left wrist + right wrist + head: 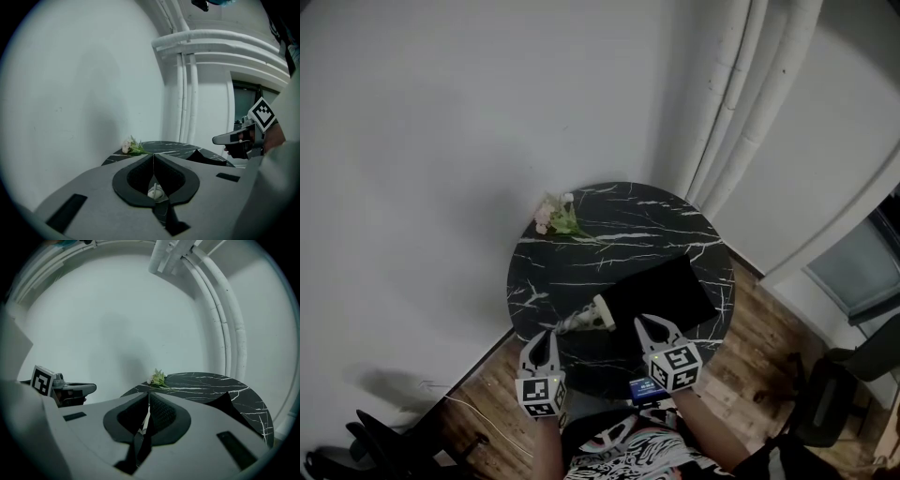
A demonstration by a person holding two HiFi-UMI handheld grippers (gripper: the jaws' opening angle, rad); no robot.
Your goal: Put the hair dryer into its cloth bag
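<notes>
- Both grippers are pinched closed and carry nothing: the left gripper point(544, 339) shows its jaws meeting in a thin seam in its own view point(153, 157), and the right gripper point(652, 328) shows the same in its view point(149, 397).
- Each gripper points away from the person toward the far wall, tips over the near rim of the table point(619, 234). The left one sits at the near-left and the right one at the near-right, and they are apart from each other.
- Between their tips, slightly farther onto the table, lies the hair dryer point(586, 322), pale against the dark top. It is a little to the right of the left gripper's tips and to the left of the right gripper's tips, and it touches neither.
- Through the gap under the left gripper's closed jaws, a small pale piece of the hair dryer point(155, 191) shows.
- Its right end meets the near-left corner of the cloth bag point(661, 292), which lies flat and black on the right half of the table. Whether that end is inside the bag cannot be told.
- The bag lies just beyond the right gripper's tips point(229, 404).
- At the far-left rim of the round black marble top rests a sprig of flowers point(555, 216), well apart from the bag.
</notes>
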